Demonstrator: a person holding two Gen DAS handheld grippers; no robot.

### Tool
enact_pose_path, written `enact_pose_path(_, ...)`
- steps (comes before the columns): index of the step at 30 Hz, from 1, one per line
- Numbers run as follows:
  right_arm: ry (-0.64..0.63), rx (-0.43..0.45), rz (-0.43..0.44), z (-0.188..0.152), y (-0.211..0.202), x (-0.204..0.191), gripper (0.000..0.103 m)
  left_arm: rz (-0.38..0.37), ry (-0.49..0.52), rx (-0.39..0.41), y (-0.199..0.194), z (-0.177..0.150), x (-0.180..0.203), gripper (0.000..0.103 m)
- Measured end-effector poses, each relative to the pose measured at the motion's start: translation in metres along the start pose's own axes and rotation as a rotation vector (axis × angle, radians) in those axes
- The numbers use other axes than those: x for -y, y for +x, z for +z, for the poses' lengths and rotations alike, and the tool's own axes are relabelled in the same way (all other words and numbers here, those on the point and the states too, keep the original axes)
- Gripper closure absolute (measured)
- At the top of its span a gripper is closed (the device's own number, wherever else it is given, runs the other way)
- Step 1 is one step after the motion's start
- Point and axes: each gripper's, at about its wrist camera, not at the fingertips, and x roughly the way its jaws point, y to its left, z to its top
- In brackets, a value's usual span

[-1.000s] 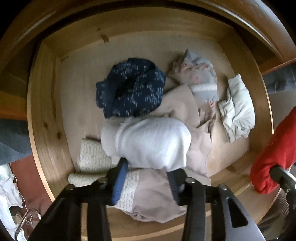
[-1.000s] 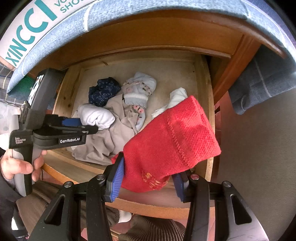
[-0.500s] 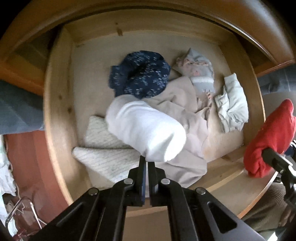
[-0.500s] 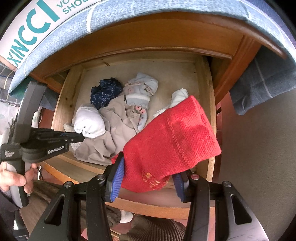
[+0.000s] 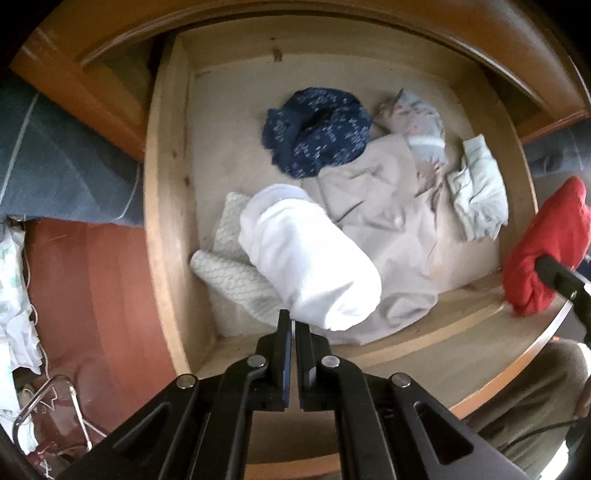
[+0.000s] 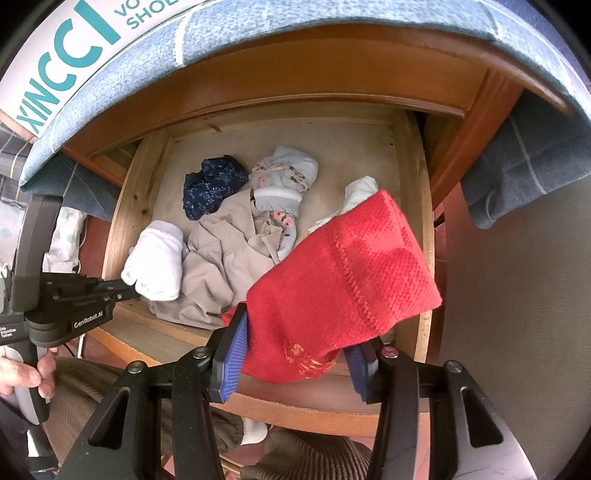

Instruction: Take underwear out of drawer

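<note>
My left gripper (image 5: pixel 290 326) is shut on the near edge of a rolled white garment (image 5: pixel 310 262) and holds it above the front left of the open wooden drawer (image 5: pixel 166 184); both show in the right wrist view, the gripper (image 6: pixel 133 290) and the roll (image 6: pixel 157 258). My right gripper (image 6: pixel 295 354) is shut on a red knitted garment (image 6: pixel 343 288) above the drawer's front right corner; it shows at the right edge of the left wrist view (image 5: pixel 546 243). In the drawer lie a navy patterned piece (image 5: pixel 317 129), a beige piece (image 5: pixel 380 221), a grey floral piece (image 5: pixel 417 125), a pale green piece (image 5: pixel 480 188) and a cream knit piece (image 5: pixel 229 266).
The cabinet's wooden frame (image 6: pixel 295 85) overhangs the back of the drawer. A blue cloth with printed letters (image 6: pixel 221 22) lies on top. Grey fabric (image 6: pixel 524 162) hangs at the right. A red-brown floor (image 5: pixel 92 295) and a wire rack (image 5: pixel 48 406) lie left of the drawer.
My left gripper closed on the white roll, then lifted it up and back toward the drawer's front left. My right gripper held the red garment still.
</note>
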Motion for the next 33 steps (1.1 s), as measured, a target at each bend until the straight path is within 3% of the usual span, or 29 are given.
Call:
enact_pose_path(6,0.004,-0.003,0.011,0.0,0.001,0.001,0.058,0.003,-0.023,-0.031,0.0,-0.002,-0.007,0.097)
enact_pose_path(12,0.009,-0.004,0.016,0.0,0.001,0.001,0.058,-0.008,-0.086,0.001,-0.013,-0.001,-0.012,0.064)
enact_pose_path(24,0.004,0.0,0.015,-0.001,-0.001,0.0,0.058,-0.047,-0.282,0.093,-0.027,0.015,-0.011,0.06)
enact_pose_path(28,0.014,-0.005,0.024,-0.001,-0.002,0.0,0.058,-0.022,-0.272,0.118,-0.03,0.017,-0.005,0.06)
enact_pose_path(33,0.015,-0.008,0.028,0.0,-0.001,0.001,0.058,-0.016,-0.251,0.083,-0.02,0.016,-0.002,0.06)
